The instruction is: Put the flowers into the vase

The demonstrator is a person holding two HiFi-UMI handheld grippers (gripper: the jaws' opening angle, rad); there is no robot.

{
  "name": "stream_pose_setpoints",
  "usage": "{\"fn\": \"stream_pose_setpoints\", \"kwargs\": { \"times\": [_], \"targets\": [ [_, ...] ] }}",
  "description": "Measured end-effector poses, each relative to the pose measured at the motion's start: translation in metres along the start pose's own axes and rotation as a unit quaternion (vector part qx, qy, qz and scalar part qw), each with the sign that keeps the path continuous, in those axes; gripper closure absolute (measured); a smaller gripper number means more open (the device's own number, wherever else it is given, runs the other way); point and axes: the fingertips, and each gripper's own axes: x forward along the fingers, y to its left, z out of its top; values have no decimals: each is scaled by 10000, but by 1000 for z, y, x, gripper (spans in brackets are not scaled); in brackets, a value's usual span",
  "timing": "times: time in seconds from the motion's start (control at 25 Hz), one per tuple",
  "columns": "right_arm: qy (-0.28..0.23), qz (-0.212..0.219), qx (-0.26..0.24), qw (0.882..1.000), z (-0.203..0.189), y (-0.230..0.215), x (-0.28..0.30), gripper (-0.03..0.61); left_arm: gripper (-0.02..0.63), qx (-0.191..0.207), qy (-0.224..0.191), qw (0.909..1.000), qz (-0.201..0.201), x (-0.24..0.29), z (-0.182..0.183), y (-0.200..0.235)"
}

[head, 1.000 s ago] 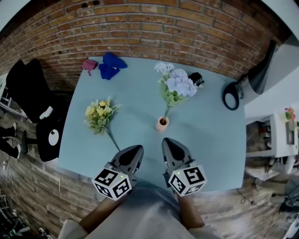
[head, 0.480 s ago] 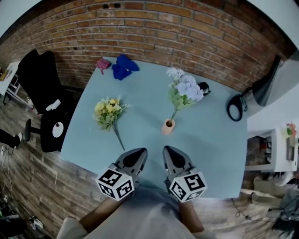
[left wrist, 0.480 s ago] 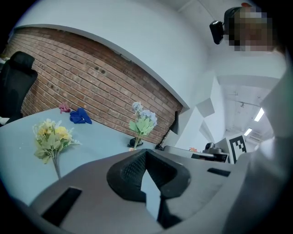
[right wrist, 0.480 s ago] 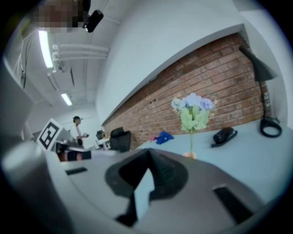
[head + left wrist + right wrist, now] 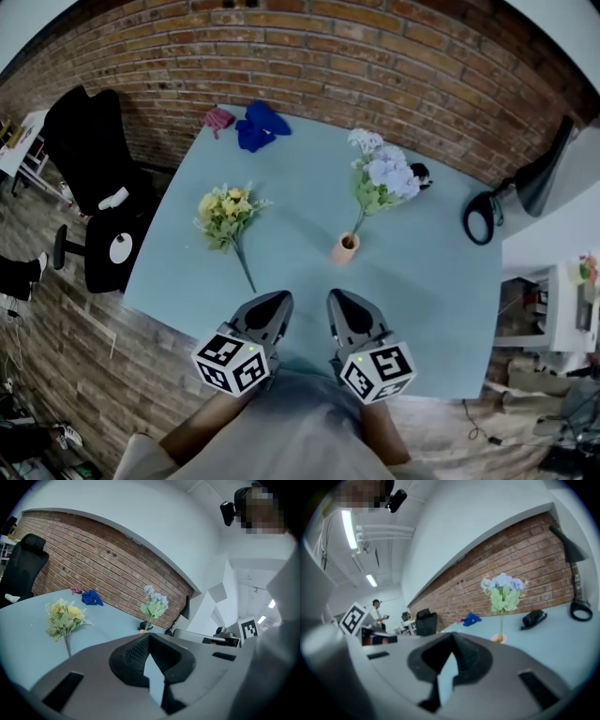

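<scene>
A bunch of yellow flowers point(image 5: 228, 214) lies on the light-blue table point(image 5: 422, 281), left of centre, stem toward me. A small orange vase point(image 5: 345, 247) stands mid-table and holds a stem of pale blue and white flowers point(image 5: 384, 173). My left gripper point(image 5: 274, 302) and right gripper point(image 5: 339, 302) hover side by side over the table's near edge, both shut and empty, pointing at the vase. The left gripper view shows the yellow bunch point(image 5: 63, 618) at left and the blue flowers point(image 5: 153, 605) ahead. In the right gripper view the vase point(image 5: 500, 638) stands just beyond the closed jaws.
A blue cloth point(image 5: 261, 125) and a pink item point(image 5: 218, 119) lie at the table's far edge by the brick wall. A small black object point(image 5: 421, 174) sits behind the vase. A black office chair point(image 5: 94, 159) stands left; a black lamp base point(image 5: 483, 217) is right.
The head view has swung, so the table and flowers sit further right in the picture. Both grippers stay shut and close together over the near edge. The flowers have not moved.
</scene>
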Motion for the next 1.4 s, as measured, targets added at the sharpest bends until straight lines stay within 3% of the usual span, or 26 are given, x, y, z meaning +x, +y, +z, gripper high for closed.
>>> {"fn": "stream_pose_setpoints", "kwargs": {
  "times": [0.56, 0.8, 1.4],
  "targets": [
    [328, 140, 53, 9994, -16, 5, 21, 555, 597, -250, 8, 9985, 487, -5, 3, 46],
    [479, 141, 171, 9986, -25, 3, 29, 555, 597, 72, 36, 9969, 783, -4, 13, 69],
    [742, 91, 481, 9960, -47, -6, 45, 555, 595, -110, 482, 9877, 1482, 5, 0, 143]
  ]
}}
